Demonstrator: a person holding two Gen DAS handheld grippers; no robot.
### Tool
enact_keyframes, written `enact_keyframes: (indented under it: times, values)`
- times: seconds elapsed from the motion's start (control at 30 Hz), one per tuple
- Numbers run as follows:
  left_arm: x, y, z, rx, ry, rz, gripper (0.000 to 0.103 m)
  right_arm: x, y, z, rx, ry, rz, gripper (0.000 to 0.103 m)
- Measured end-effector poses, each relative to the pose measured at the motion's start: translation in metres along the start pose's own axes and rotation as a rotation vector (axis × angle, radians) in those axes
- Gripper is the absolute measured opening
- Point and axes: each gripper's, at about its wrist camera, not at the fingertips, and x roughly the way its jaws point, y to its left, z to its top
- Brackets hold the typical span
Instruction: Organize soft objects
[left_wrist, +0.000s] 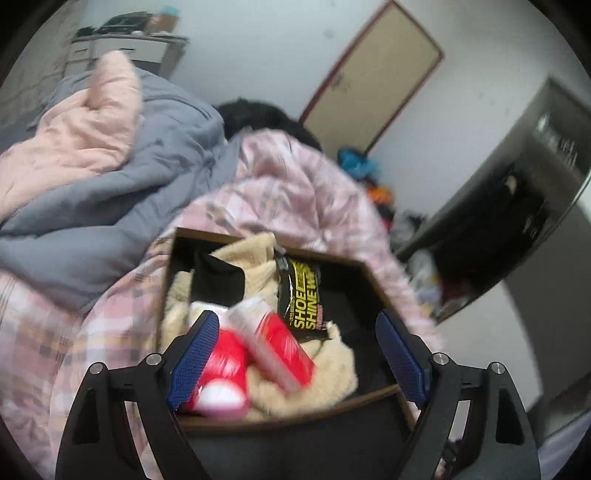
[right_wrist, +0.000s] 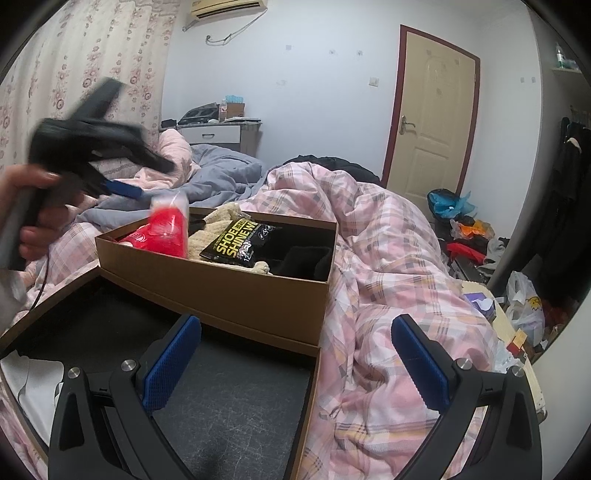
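A: What has the left gripper (left_wrist: 295, 354) got?

B: Its jaws stand wide, above the near-left corner of the cardboard box (right_wrist: 221, 295). A red packet (left_wrist: 280, 343) sits between the blue pads (left_wrist: 194, 354), blurred, at most brushing the left pad. I judge it loose, mid-drop, not clamped.

A: And the right gripper (right_wrist: 295, 365)?

B: Wide open too, with nothing in it, over the box lid (right_wrist: 236, 391) at the box's near side, on the plaid quilt (right_wrist: 388, 258).

A: How to place well?

B: I'd lower it close to the beige fleece (left_wrist: 317, 373), so the packet settles inside the near-left corner and doesn't tip over the wall. A second red packet (left_wrist: 218, 373) already lies there.

A: Any writing?

B: A black sachet (left_wrist: 303, 295) toward the box's middle reads "SHOE SHINE" in yellow; the smaller print is illegible.
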Motion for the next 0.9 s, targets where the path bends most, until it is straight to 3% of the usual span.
enact_keyframes:
  times: [0.07, 0.2, 0.3, 0.4, 0.57, 0.77, 0.9]
  values:
    - [-0.032, 0.016, -0.01, -0.045, -0.075, -0.032, 0.085, 0.001, 0.0, 0.0, -0.002, 0.005, -0.001, 0.102]
    - [-0.075, 0.031, -0.038, -0.014, -0.187, -0.04, 0.086, 0.001, 0.002, 0.0, -0.008, 0.008, -0.005, 0.102]
    - [-0.1, 0.04, -0.068, 0.025, -0.286, 0.021, 0.094, 0.002, 0.002, 0.0, -0.005, 0.013, 0.0, 0.102]
    - [-0.11, 0.042, -0.087, 0.072, -0.341, 0.116, 0.094, 0.005, 0.003, -0.001, -0.009, 0.03, -0.002, 0.102]
    - [-0.123, 0.054, -0.108, 0.088, -0.425, 0.179, 0.094, 0.003, 0.006, -0.001, -0.028, 0.024, -0.009, 0.102]
    - [-0.139, 0.062, -0.128, 0.147, -0.538, 0.2, 0.094, 0.003, 0.003, 0.0, -0.018, 0.024, -0.002, 0.102]
    - [-0.132, 0.062, -0.134, 0.163, -0.546, 0.196, 0.094, 0.0, -0.004, 0.003, 0.009, 0.016, 0.019, 0.102]
